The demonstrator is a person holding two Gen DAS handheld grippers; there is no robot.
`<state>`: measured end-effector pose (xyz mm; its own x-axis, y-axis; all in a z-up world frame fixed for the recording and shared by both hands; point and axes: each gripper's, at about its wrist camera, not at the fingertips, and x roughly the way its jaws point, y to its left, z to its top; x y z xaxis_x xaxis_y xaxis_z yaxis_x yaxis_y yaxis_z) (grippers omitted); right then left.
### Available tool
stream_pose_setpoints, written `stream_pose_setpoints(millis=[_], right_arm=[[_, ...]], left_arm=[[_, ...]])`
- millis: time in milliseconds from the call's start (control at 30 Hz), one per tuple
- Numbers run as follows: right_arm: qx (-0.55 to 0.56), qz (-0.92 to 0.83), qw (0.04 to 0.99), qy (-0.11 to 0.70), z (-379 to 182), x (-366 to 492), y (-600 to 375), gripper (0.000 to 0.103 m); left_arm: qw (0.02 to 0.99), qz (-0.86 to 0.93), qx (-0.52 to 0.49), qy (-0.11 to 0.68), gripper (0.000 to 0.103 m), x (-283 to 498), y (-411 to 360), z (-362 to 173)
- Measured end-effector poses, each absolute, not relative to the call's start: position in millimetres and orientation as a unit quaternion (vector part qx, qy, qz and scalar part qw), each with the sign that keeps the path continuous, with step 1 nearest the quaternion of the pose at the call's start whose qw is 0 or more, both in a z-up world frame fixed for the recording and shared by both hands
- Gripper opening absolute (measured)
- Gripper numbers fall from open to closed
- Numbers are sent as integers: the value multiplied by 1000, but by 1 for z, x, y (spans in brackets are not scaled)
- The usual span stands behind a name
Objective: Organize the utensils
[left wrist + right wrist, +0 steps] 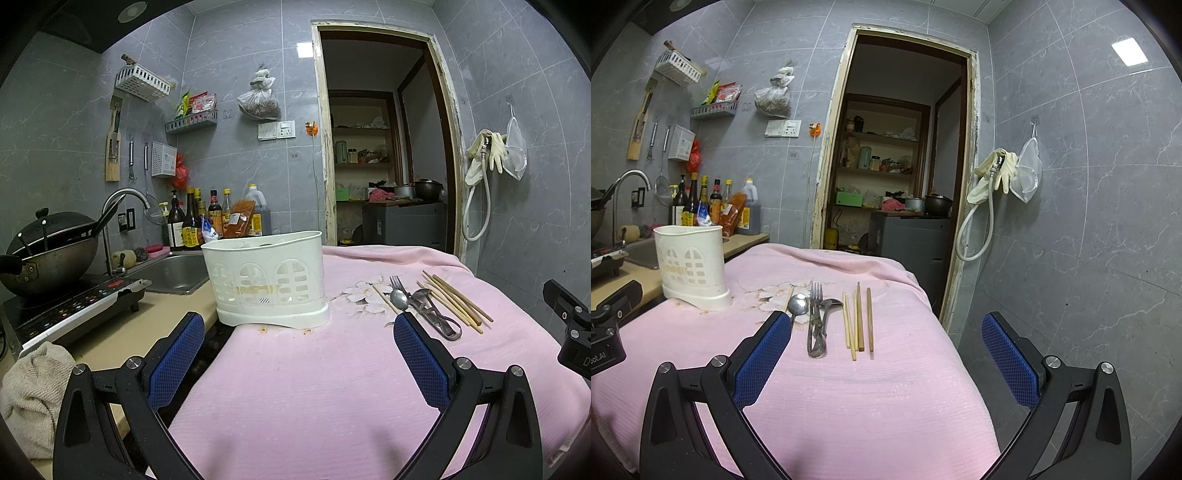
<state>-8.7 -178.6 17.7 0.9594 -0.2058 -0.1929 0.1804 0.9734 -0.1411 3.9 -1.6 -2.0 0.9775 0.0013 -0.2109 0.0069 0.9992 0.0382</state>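
So nothing is sorted yet: the fork (815, 295), spoons (798, 305) and chopsticks (857, 321) lie on the pink cloth (849, 398), right of the white holder (692, 266). Both claws, left claw (299, 332) and right claw (886, 332), gape apart, empty.

five chopsticks (857, 320), two spoons (798, 305), one fork (815, 295)

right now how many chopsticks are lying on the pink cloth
5 chopsticks: four side by side right of the fork, one left of the spoon, mostly hidden behind the right gripper's finger.
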Motion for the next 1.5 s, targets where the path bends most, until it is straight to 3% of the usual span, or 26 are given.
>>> stream_pose_setpoints(millis=[467,800,1400,1500], right_arm=[[-58,-93,988,111,12,-4,-170,103],[-86,-63,988,110,26,27,-203,103],[-76,94,950,289,16,192,-263,103],[-71,107,940,316,9,214,-267,93]], left_arm=[[993,-1,25,116,101,3,5,-12],[987,-19,55,152,101,40,-8,13],[926,-111,56,356,100,198,-58,0],[916,-122,51,378,90,217,-62,-3]])
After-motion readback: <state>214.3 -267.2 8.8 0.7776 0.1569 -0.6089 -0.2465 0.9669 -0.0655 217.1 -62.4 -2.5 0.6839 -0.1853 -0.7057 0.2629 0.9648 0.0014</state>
